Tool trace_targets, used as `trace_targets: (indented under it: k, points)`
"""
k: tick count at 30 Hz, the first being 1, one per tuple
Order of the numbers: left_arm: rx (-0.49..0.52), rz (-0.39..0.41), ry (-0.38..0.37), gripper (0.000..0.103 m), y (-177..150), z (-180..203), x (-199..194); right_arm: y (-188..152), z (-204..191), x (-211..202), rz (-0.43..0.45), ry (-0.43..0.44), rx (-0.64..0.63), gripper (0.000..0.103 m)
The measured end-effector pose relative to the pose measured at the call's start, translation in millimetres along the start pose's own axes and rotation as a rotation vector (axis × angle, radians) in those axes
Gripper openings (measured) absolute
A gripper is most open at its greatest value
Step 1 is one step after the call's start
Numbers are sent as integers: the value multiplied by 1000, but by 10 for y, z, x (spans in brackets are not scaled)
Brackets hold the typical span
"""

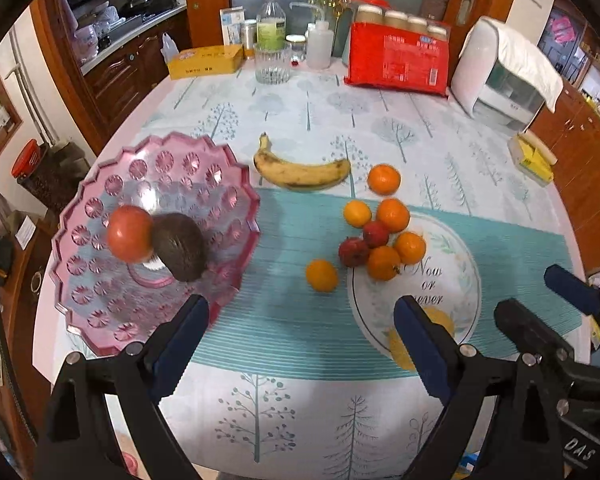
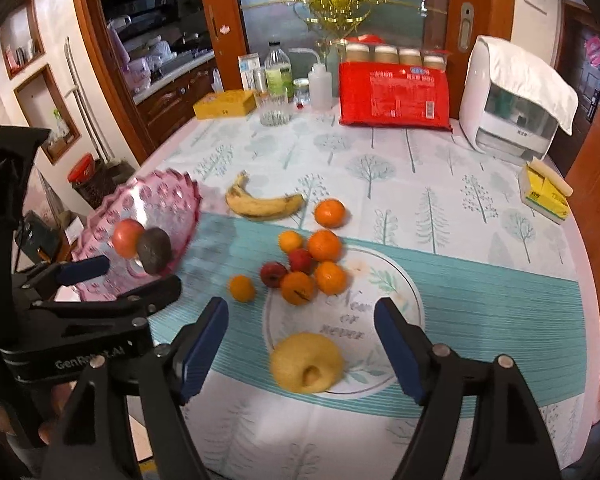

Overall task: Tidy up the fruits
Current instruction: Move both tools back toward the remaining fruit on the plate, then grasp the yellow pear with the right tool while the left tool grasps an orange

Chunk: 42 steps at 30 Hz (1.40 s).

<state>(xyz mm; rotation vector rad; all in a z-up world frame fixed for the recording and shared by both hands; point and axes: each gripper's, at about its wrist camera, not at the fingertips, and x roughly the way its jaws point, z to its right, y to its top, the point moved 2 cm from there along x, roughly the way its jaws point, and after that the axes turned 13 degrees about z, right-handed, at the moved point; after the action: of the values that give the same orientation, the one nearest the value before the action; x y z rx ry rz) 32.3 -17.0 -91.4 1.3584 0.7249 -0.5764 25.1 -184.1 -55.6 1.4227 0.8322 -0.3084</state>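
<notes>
While both pairs of tongs hang spread wide and empty above the surface (image 2: 480, 184), the right tongs (image 2: 302, 348) have a pale yellow apple (image 2: 306, 362) lying nearest, right between their blue pads, its stem dimple turned up and its skin dull and slightly speckled. It rests on the near edge of a round white mat (image 2: 404, 300) printed with leaves and script, which lies on a teal striped runner (image 2: 500, 312). Just ahead of the left tongs (image 1: 302, 344) sits a lone small orange (image 1: 321, 276) on the runner, and past it a tight cluster: two dark red, small round fruits (image 1: 354, 251) touching each other, ringed by four mandarins (image 1: 392, 215) of bright orange, some glossy, one paler and more yellow. A fifth mandarin (image 1: 384, 179) lies apart, farther on, beside the tip of a banana (image 1: 300, 172) that is yellow with brown freckles and a dark end, curved with its stem pointing away. To the left of the left tongs stands a pink cut-pattern fruit plate (image 1: 100, 312) on a foot, holding a red-orange tomato-like fruit (image 1: 130, 233) touching a dark brown avocado (image 1: 179, 247). Farthest off, along the back edge, stand a clear glass (image 1: 273, 62), a bottle (image 1: 271, 26), a yellow box (image 1: 205, 62), a red package (image 1: 398, 60) and a white appliance (image 1: 500, 72).
</notes>
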Motion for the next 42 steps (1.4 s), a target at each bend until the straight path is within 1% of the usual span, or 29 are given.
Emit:
trace_targets:
  k: [4, 7, 9, 12, 19, 25, 27, 30, 36, 40, 42]
  points:
    - [22, -43, 35, 93, -164, 34, 176, -152, 115, 169, -46, 24, -19, 76]
    - [13, -76, 47, 93, -264, -8, 295, -285, 143, 311, -94, 60, -24, 76]
    - [2, -88, 44, 93, -308, -40, 348, -362, 158, 407, -128, 91, -21, 76]
    - [-5, -108, 40, 93, -386, -60, 436, -455, 202, 521, -156, 124, -17, 76]
    - [-17, -146, 30, 93, -504, -58, 614, -647, 321, 750, -230, 155, 32, 76]
    - [-49, -165, 26, 93, -499, -86, 726, -665, 193, 866, -249, 198, -1, 77]
    - [-58, -165, 24, 93, -481, -107, 743, -682, 125, 901, -257, 204, -24, 81]
    - [-77, -167, 17, 93, -447, -127, 796, -726, 33, 954, -277, 223, -50, 84]
    - [-94, -166, 4, 93, -368, -82, 984, -802, -100, 1038, -299, 269, -74, 84]
    - [-90, -165, 14, 93, -325, -33, 1133, -847, -117, 1108, -321, 305, -49, 84]
    - [-94, -171, 16, 92, -306, -13, 1217, -861, -111, 1143, -337, 330, -21, 81]
